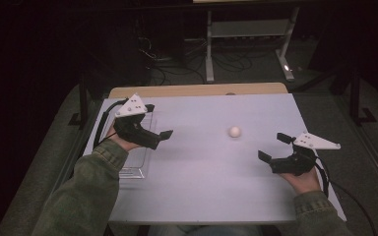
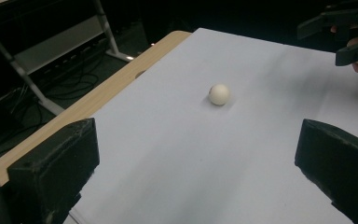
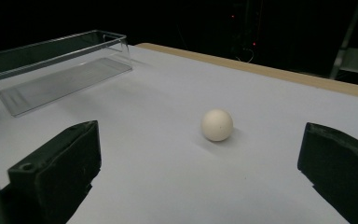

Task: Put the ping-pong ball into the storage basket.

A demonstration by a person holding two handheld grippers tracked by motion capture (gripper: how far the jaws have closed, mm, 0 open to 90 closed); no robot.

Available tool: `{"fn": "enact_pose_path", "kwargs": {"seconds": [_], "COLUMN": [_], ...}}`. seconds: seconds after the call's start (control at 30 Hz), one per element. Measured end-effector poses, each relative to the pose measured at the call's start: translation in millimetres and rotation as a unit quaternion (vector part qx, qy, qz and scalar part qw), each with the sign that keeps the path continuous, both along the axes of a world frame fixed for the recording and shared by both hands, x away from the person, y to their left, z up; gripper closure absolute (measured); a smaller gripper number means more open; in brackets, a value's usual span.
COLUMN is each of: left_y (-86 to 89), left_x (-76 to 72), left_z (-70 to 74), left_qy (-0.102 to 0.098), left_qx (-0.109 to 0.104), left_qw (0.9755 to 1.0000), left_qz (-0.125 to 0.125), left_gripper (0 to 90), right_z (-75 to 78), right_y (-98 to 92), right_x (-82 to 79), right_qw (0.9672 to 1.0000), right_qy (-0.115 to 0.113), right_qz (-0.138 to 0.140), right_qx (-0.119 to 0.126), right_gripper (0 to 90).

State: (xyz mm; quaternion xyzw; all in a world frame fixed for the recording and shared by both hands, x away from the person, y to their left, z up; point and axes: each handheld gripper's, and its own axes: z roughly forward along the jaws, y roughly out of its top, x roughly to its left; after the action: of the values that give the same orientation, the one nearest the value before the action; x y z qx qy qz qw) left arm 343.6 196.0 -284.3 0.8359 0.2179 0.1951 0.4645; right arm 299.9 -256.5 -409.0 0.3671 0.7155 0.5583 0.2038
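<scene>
A small white ball (image 1: 234, 131) rests on the white table top (image 1: 202, 172), right of centre. My left gripper (image 1: 158, 121) hovers at the left, open, jaws pointing toward the ball with nothing between them. In the left gripper view the ball (image 2: 219, 94) lies well ahead of the wide-apart jaws of the left gripper (image 2: 196, 172). My right gripper (image 1: 274, 147) is held at the right, open and empty, a short way from the ball. In the right gripper view the ball (image 3: 216, 124) sits just ahead of the right gripper (image 3: 198, 172), between the lines of its jaws.
A clear plastic box (image 1: 134, 169) lies along the table's left side, under my left hand; it looks empty in the right gripper view (image 3: 51, 79). A wooden strip (image 1: 197, 90) edges the far side. Beyond stand a metal frame (image 1: 246, 29) and floor cables (image 1: 177, 64).
</scene>
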Motion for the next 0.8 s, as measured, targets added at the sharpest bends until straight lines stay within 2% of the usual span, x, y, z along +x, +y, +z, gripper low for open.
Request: {"fn": "enact_pose_path", "kwargs": {"seconds": [0.17, 0.3, 0.7, 0.8], "left_y": [-6.4, -13.0, -23.7, -26.5], "left_x": [4.3, 8.4, 23.1, 27.0], "left_z": [7.4, 6.0, 4.7, 4.7], "left_qy": [0.002, 0.004, 0.017, 0.020], "left_qx": [0.006, 0.019, 0.033, 0.043], "left_qw": [1.0000, 0.9998, 0.9993, 0.9988], "left_qz": [-0.005, -0.008, -0.007, -0.008], "left_gripper": [0.0, 0.0, 0.0, 0.0], "right_z": [0.8, 1.1, 0.6, 0.5], "right_y": [-1.3, -2.1, -1.9, -2.0], "right_x": [-0.1, 0.2, 0.4, 0.5], "right_qw": [1.0000, 1.0000, 1.0000, 1.0000], "right_qy": [-0.001, -0.002, 0.000, 0.000], "right_qz": [0.000, 0.000, 0.003, 0.004], "right_qx": [0.003, 0.004, 0.004, 0.004], "right_gripper": [0.0, 0.0, 0.0, 0.0]}}
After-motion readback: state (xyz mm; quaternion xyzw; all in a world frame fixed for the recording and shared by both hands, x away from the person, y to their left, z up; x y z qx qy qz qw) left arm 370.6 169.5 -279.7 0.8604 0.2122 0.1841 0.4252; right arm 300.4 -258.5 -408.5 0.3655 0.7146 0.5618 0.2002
